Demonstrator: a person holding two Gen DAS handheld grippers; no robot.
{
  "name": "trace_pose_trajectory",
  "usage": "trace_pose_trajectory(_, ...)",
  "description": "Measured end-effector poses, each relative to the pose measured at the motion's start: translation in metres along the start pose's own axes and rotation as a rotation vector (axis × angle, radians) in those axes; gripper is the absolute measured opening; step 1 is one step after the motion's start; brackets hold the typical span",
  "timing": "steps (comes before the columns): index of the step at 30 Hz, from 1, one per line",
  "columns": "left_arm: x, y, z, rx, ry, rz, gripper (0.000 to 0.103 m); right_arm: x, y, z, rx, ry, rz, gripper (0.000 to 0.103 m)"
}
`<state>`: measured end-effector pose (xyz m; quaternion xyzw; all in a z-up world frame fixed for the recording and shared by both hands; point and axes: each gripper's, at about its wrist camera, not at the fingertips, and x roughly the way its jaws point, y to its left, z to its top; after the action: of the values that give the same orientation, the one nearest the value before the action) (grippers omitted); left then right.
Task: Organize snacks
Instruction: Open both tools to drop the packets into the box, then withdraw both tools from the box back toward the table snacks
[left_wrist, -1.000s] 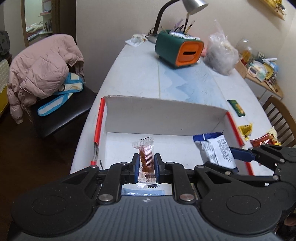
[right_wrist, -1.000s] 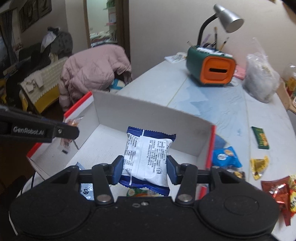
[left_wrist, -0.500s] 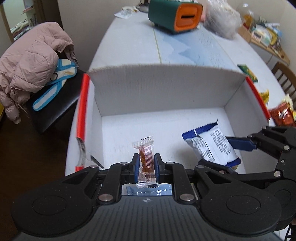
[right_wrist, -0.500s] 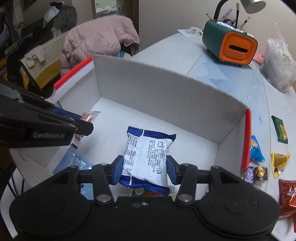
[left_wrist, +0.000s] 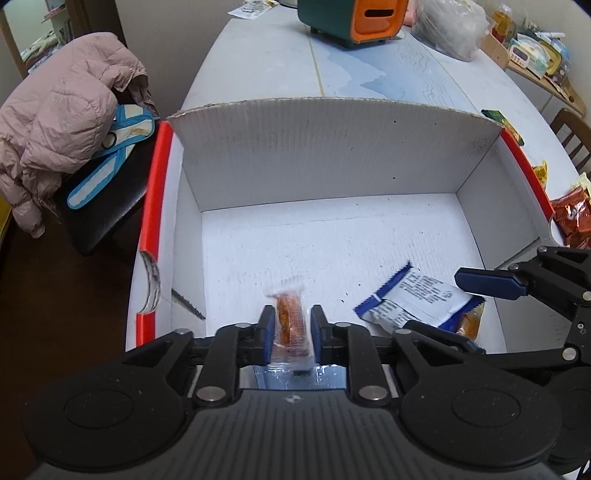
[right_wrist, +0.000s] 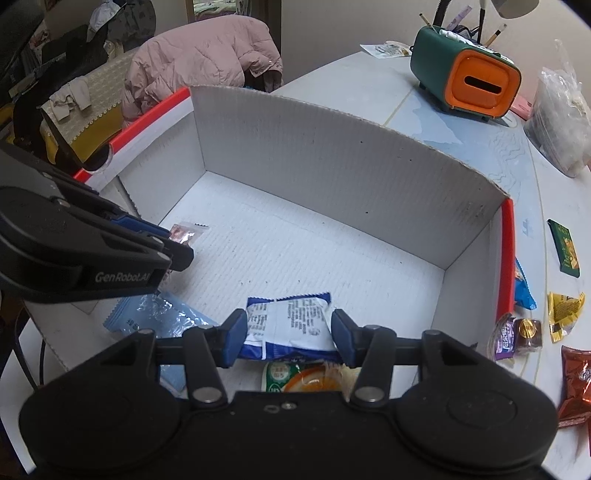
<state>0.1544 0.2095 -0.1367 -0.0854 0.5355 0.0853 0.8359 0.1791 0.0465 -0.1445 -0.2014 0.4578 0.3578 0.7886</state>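
A white cardboard box (left_wrist: 332, 155) (right_wrist: 332, 166) with red edges sits on the table, and both grippers reach down into it. My left gripper (left_wrist: 290, 328) (right_wrist: 177, 254) has its jaws opening around a small clear-wrapped orange candy (left_wrist: 290, 314), which looks blurred and tilted between the pads. My right gripper (right_wrist: 288, 332) (left_wrist: 487, 286) is opening too. The blue-and-white snack packet (right_wrist: 288, 325) (left_wrist: 413, 299) lies tilted on the box floor between its pads. Below it lie an orange-green packet (right_wrist: 303, 376) and a shiny blue packet (right_wrist: 155, 317).
Loose snacks lie on the table to the right of the box: a blue one (right_wrist: 522, 288), a yellow one (right_wrist: 563, 310), a red-brown one (right_wrist: 576, 384) and a green bar (right_wrist: 565, 247). A green-orange holder (right_wrist: 465, 85) and a plastic bag (right_wrist: 561, 122) stand behind. A pink jacket (left_wrist: 62, 122) covers a chair on the left.
Both grippers have sunk into the box and tipped further down. Their jaws have widened slightly. The blue-and-white packet has dropped flat onto the floor and the candy has begun to slip.
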Motion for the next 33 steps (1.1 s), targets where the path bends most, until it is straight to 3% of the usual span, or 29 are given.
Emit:
trace_pose_trajectory(5,-0.011,0.001,-0.004,-0.012,-0.022,-0.020,0.028,-0.010,-0.004,-0.003,0.022,-0.025,0.012,0.052)
trace_pose_trajectory(8,-0.020,0.002,-0.007,-0.019,-0.044,-0.033,0.030,-0.021,-0.007,-0.006,0.039,-0.049,0.022,0.063)
trace_pose_trajectory(16,-0.057,-0.004,-0.017,-0.029,-0.140,-0.061,0.031,-0.058,-0.011,-0.014,0.065,-0.136,0.047,0.065)
trace_pose_trajectory(18,-0.068,-0.007,-0.020,-0.028,-0.171,-0.073,0.035,-0.069,-0.013,-0.016,0.075,-0.162,0.055,0.066)
trace_pose_trajectory(20,-0.079,-0.010,-0.023,-0.038,-0.205,-0.088,0.049,-0.080,-0.015,-0.018,0.085,-0.188,0.060,0.074)
trace_pose_trajectory(21,-0.084,-0.011,-0.024,-0.042,-0.223,-0.094,0.051,-0.086,-0.016,-0.018,0.092,-0.202,0.060,0.077)
trace_pose_trajectory(33,-0.126,-0.060,-0.035,0.009,-0.366,-0.138,0.065,-0.144,-0.048,-0.045,0.177,-0.343,0.083,0.088)
